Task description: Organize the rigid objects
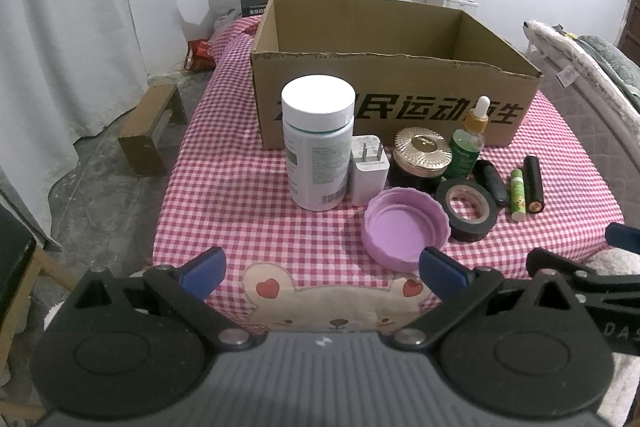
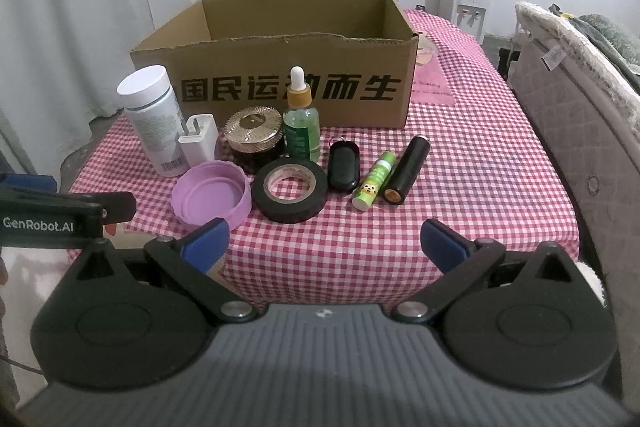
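While left gripper (image 1: 320, 269) and right gripper (image 2: 324, 241) gape empty: crowded items near box (image 2: 280, 67); risk toppling dropper bottle (image 2: 301, 125) reaching tape (image 2: 291, 190).

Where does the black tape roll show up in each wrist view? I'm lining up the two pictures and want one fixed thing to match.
Left wrist view: the black tape roll lies right of centre, just right of the purple lid.
Right wrist view: the black tape roll lies left of centre, again just right of the purple lid.
Shared landmark: the cardboard box behind the row of items.
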Demonstrator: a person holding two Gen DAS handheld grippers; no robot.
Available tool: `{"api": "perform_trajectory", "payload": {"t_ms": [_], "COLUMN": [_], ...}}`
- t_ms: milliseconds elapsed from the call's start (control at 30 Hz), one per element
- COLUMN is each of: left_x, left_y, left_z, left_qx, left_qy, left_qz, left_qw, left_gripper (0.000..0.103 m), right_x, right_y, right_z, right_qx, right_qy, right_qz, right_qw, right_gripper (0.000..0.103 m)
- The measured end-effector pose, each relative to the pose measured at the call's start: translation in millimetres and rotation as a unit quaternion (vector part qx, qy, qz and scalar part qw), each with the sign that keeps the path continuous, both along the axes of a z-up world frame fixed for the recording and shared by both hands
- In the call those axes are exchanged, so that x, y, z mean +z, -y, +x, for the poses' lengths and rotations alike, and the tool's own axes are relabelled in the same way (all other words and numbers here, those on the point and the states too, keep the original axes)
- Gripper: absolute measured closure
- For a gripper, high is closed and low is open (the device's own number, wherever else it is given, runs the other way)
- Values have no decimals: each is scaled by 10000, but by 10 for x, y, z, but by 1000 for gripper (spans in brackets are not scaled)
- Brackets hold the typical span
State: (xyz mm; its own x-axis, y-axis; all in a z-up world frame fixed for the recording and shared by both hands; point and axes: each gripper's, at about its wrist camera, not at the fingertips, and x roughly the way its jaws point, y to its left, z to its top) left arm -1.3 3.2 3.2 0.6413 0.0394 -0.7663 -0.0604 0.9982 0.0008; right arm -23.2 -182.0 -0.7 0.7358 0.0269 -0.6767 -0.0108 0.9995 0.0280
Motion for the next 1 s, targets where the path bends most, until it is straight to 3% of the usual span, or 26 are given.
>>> {"api": "perform_trajectory", "payload": {"t_ms": [1000], "left_x": [-36], "left_y": [-123], "left_z": [136], "left_qx": [81], "left_qy": [-72], "left_qz": [28], "left_qw": [9999], "left_gripper": [0], "right_x": [-21], "right_y": [-93], "right_z": [176], "right_qx": [124], "right_qy": [-72], "right_qz": [-4], "right_qw": [9999], "right_gripper": [1]}}
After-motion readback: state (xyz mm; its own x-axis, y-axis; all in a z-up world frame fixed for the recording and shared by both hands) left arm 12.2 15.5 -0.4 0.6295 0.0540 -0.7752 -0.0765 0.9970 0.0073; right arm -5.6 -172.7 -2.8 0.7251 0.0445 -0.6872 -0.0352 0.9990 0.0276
